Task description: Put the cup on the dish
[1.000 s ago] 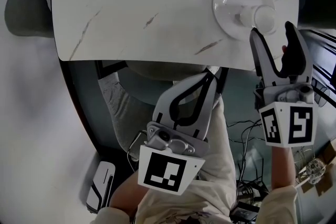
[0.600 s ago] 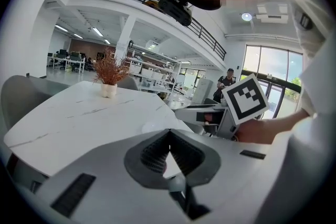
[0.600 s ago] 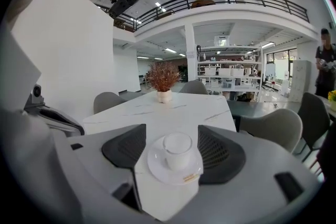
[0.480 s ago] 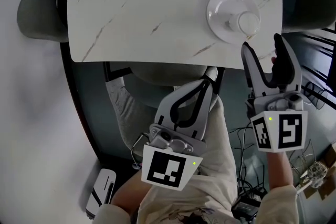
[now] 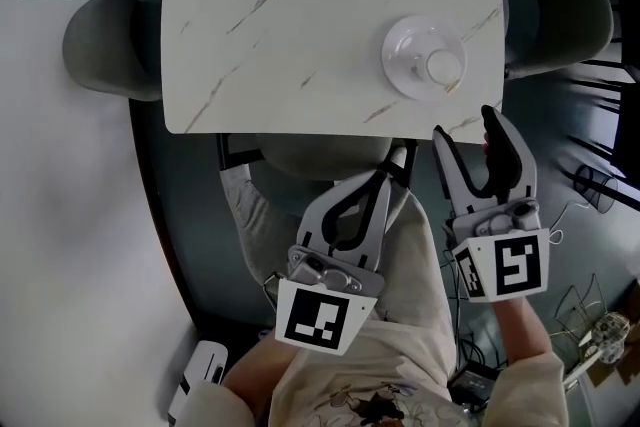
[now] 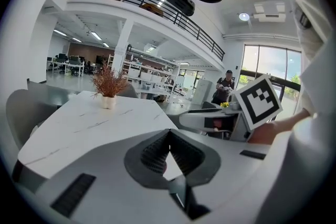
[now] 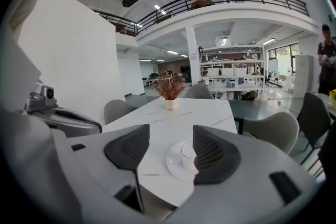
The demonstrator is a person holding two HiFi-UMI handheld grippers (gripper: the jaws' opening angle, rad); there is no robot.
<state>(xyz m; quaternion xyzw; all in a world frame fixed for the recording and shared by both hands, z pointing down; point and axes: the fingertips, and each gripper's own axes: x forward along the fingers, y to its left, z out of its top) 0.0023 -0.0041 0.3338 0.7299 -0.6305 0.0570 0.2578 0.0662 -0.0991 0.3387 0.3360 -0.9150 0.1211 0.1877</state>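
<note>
Left hand-held gripper (image 6: 168, 136) aimed at table (image 5: 300, 25), jaws together, apparently empty.

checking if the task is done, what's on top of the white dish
A white cup stands on the dish, slightly off centre, with nothing else on it. The patch of dish under the cup is covered, and the cup's inside cannot be made out.

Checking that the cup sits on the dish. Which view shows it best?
The head view: the cup stands unobstructed on the dish. The right gripper view shows it partly behind a finger; the left gripper view misses it.
</note>
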